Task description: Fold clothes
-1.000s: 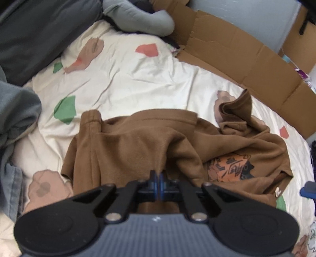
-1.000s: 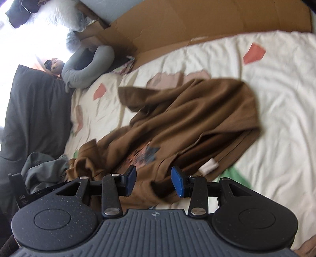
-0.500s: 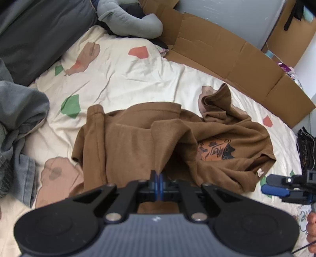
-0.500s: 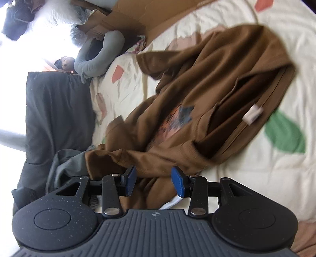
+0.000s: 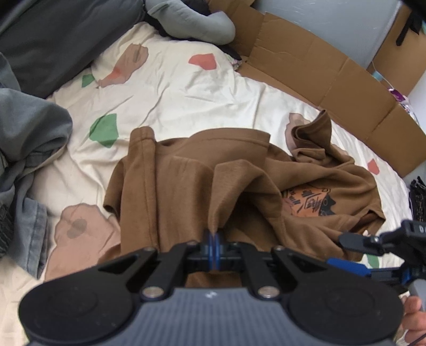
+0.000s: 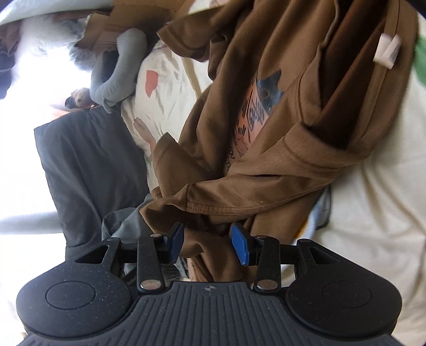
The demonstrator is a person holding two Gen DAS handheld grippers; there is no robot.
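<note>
You are working over a cream bedsheet printed with green, red and pink patches (image 5: 170, 106), which covers most of the left wrist view. A flattened brown cardboard sheet (image 5: 319, 71) lines its far edge. A dark grey padded cushion (image 5: 53, 40) fills the upper left corner, and a heap of grey clothes (image 5: 29, 138) lies along the left side. A light grey tube-shaped pillow (image 5: 191, 18) sits at the head of the sheet, near the cardboard.

The crumpled brown T-shirt with an orange print (image 5: 239, 186) lies in the middle of the sheet, bunched, with its print facing up on the right half. A white label (image 6: 386, 50) shows at one edge of it in the right wrist view.

Your left gripper (image 5: 214, 241) is clamped shut on a pinched ridge of the brown fabric near the shirt's closest edge; the cloth rises in a peak into the blue pads.

Your right gripper (image 6: 206, 242) has its blue pads apart, with a hemmed fold of the same shirt lying just ahead of them and loose cloth showing in the gap. The pads do not press on it. In the left wrist view this gripper sits at the shirt's right edge, with your hand (image 5: 412, 322) behind it.
</note>
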